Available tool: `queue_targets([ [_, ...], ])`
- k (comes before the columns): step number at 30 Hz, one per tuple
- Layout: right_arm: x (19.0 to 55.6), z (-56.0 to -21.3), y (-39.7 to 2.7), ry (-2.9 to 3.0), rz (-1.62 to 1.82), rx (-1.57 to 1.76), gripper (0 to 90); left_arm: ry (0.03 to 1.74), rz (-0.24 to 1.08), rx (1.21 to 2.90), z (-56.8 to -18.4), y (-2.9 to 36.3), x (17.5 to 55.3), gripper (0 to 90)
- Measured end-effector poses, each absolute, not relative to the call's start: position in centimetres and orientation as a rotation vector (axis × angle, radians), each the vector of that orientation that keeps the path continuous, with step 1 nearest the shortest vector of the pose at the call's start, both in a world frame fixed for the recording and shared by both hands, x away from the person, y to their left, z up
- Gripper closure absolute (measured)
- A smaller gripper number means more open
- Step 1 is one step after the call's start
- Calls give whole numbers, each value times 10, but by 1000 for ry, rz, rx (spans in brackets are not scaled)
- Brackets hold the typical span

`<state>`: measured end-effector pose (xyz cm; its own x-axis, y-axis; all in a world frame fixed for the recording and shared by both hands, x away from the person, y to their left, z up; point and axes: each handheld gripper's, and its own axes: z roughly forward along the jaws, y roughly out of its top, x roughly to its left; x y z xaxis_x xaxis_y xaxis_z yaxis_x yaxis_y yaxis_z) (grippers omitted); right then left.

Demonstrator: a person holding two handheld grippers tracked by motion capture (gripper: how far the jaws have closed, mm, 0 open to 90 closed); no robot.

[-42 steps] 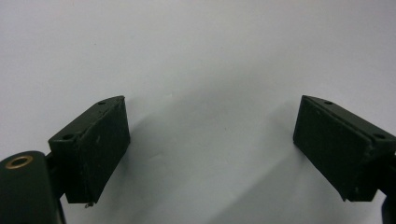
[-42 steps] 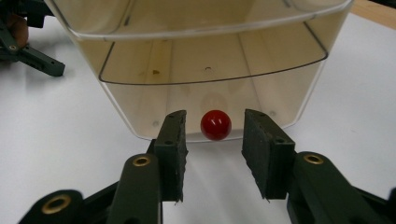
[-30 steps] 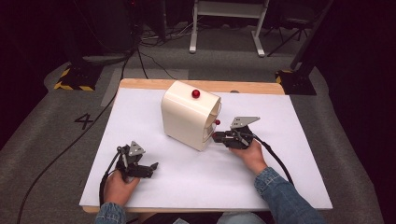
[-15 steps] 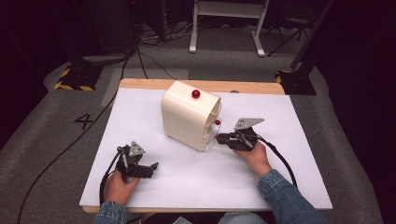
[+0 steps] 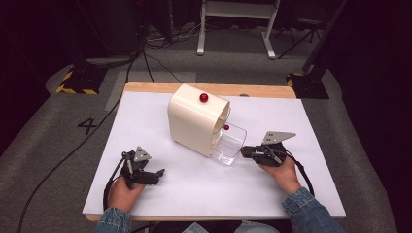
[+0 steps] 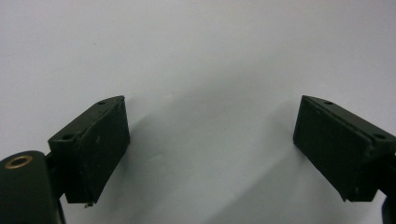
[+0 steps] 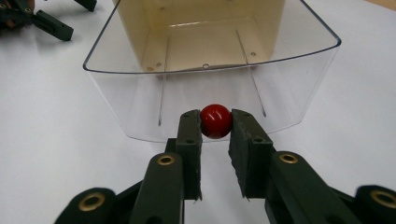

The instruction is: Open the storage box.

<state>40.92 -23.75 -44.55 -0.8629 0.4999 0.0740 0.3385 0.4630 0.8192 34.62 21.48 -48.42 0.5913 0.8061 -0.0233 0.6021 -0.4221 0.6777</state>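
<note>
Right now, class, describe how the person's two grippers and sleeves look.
Both the left gripper and the right gripper are black with two flat jaws, brass-coloured rivets, a grey three-cornered plate on top and a trailing black cable. The sleeves are blue denim.

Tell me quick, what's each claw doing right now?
Left claw: open, holding nothing.
Right claw: closed on the small red round knob of the clear plastic drawer.

Person — blue denim sleeves at both wrists. Left gripper [image 5: 145, 175]: black body, small grey three-cornered plate on top, black cable looping from its rear; flat rectangular black pads with small screw holes. Right gripper [image 5: 247, 151]: black — larger grey three-cornered plate, black cable, brass-coloured rivets at the jaw links.
</note>
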Motion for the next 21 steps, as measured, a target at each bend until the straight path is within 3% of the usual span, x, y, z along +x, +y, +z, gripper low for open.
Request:
queue_targets([
  [21, 408, -466, -240, 2588, 1246, 776, 732, 1108, 413, 2169, -484, 215, 346, 108],
])
